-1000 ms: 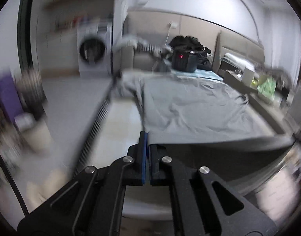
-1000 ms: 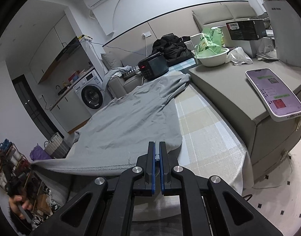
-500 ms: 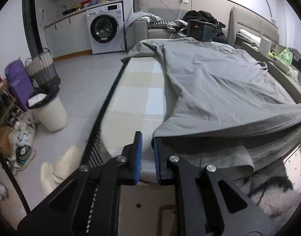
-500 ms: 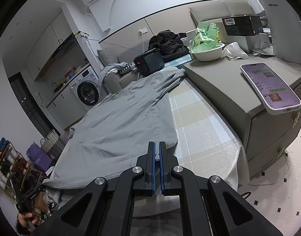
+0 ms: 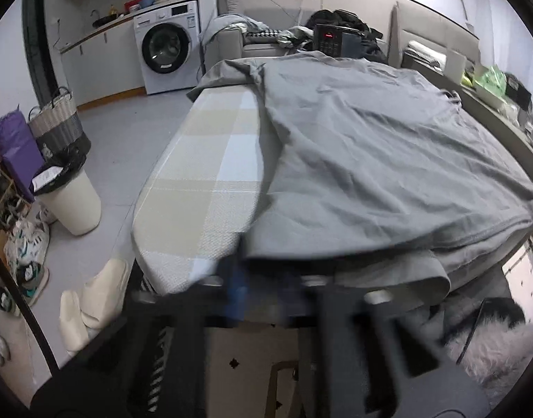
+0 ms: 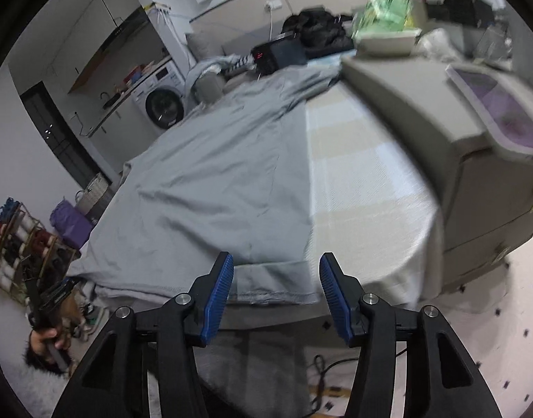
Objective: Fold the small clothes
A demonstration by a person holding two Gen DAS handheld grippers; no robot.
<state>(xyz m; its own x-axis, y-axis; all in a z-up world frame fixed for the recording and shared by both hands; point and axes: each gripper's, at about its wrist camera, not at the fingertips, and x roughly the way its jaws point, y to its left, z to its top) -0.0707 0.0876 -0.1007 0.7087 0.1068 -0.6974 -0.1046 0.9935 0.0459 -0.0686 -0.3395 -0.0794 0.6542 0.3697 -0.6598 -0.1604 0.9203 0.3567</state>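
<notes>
A large grey T-shirt (image 5: 370,160) lies spread flat on a checked padded board (image 5: 203,181), its near hem draped over the board's front edge. My left gripper (image 5: 263,292) is motion-blurred at the shirt's near left corner. A small gap shows between its blue pads as the jaws are closing, and no cloth is pressed between them. In the right wrist view the T-shirt (image 6: 214,191) covers the board (image 6: 353,191). My right gripper (image 6: 275,278) has its jaws opening, and the hem corner lies loose between the pads.
A grey cabinet (image 6: 423,104) with a phone (image 6: 499,111) on it stands right of the board. A white bin (image 5: 71,202), slippers (image 5: 92,299) and shoes are on the floor to the left. A washing machine (image 5: 167,52) stands behind. A person's hand (image 6: 47,341) holds the left gripper's handle.
Both grippers have sunk toward the board's front edge. The lifted hem has come down and the shirt now lies flat. The right jaws have sprung apart and let the hem go.
</notes>
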